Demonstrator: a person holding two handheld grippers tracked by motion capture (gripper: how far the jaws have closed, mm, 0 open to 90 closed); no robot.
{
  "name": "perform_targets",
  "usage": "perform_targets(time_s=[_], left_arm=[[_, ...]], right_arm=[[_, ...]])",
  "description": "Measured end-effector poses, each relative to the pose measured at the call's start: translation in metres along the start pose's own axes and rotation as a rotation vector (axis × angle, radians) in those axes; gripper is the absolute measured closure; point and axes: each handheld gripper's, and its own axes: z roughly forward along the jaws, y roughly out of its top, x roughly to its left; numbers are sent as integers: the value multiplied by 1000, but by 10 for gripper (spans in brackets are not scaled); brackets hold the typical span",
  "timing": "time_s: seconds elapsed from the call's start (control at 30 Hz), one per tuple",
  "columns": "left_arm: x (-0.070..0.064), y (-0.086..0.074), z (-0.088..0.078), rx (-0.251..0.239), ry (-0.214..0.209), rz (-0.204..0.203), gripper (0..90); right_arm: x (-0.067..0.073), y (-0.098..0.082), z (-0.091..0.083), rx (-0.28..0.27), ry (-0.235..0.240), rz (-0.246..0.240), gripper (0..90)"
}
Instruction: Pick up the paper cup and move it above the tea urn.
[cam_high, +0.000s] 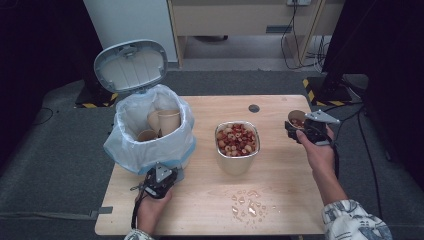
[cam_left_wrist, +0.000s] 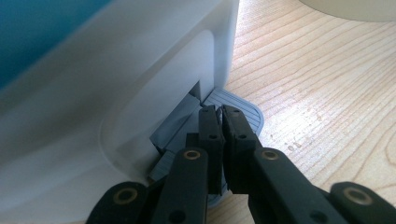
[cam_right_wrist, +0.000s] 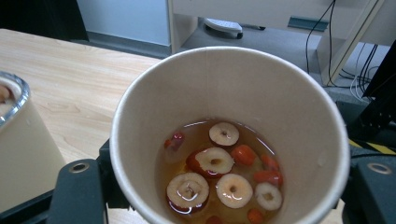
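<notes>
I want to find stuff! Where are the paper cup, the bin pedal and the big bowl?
paper cup (cam_right_wrist: 233, 88), right gripper view, on its inner wall.
bin pedal (cam_left_wrist: 243, 109), left gripper view, on its ribbed top.
big bowl (cam_high: 235, 162), high view, on its outer side.

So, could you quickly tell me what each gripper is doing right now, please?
Left gripper: shut, pressing the bin's pedal.
Right gripper: shut on the paper cup of tea.

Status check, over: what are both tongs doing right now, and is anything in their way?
Left tongs shut, pressing the bin pedal; lid up. Right tongs grip paper cup of fruit tea. Metal pot stands between cup and bin.
</notes>
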Motion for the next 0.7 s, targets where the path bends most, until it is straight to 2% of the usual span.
perform_targets(time_s=[0.3, 0.4, 0.53, 0.57, 0.7], left_arm=[[0, 0, 0, 0, 0, 1, 861], [0, 0, 0, 0, 0, 1, 861], [0, 0, 0, 1, 0, 1, 861], [0, 0, 0, 1, 0, 2, 861], [0, 0, 0, 1, -1, 1, 861]], right_arm=[[6, 24, -2, -9, 13, -53, 298], [11, 36, -2, -10, 24, -87, 300], [14, 43, -2, -9, 27, -94, 300], [16, 49, -2, -11, 27, -112, 300], [18, 56, -1, -14, 30, -125, 301]])
